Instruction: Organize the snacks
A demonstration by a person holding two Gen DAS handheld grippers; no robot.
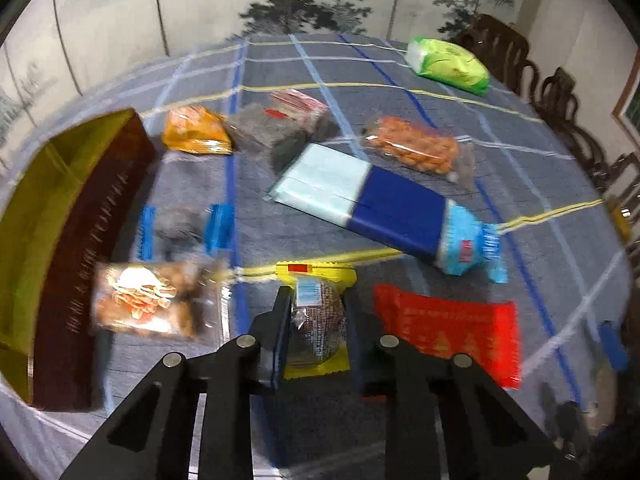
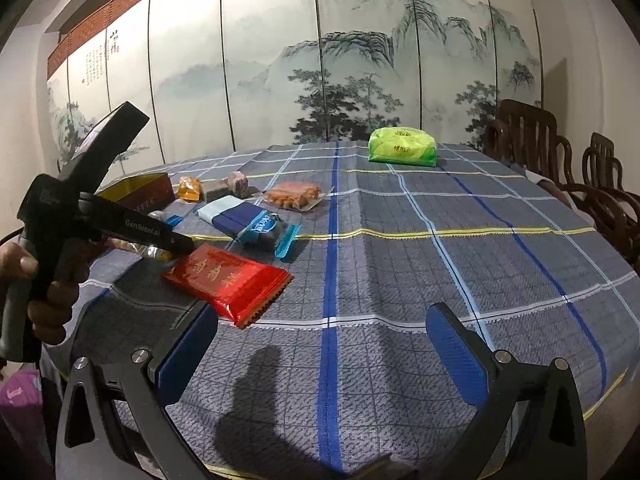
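Observation:
My left gripper [image 1: 316,300] is shut on a yellow-edged snack packet with a dark filling [image 1: 318,320], held just above the cloth. A brown box with a gold lining [image 1: 72,232] stands open at the left; it also shows in the right wrist view [image 2: 148,194]. A red packet [image 1: 448,328] lies right of the left gripper and shows in the right wrist view [image 2: 228,280]. My right gripper [image 2: 322,344] is open and empty over the cloth. The left gripper's body [image 2: 100,216] shows at the left there.
On the checked tablecloth [image 2: 400,264] lie a blue-and-white pack [image 1: 380,204], an orange snack bag [image 1: 416,148], a yellow-orange packet [image 1: 196,132], a dark bag [image 1: 280,124], a blue-ended candy [image 1: 180,228], a brown packet [image 1: 148,300] and a green pack [image 2: 402,146]. Wooden chairs [image 2: 560,168] stand right.

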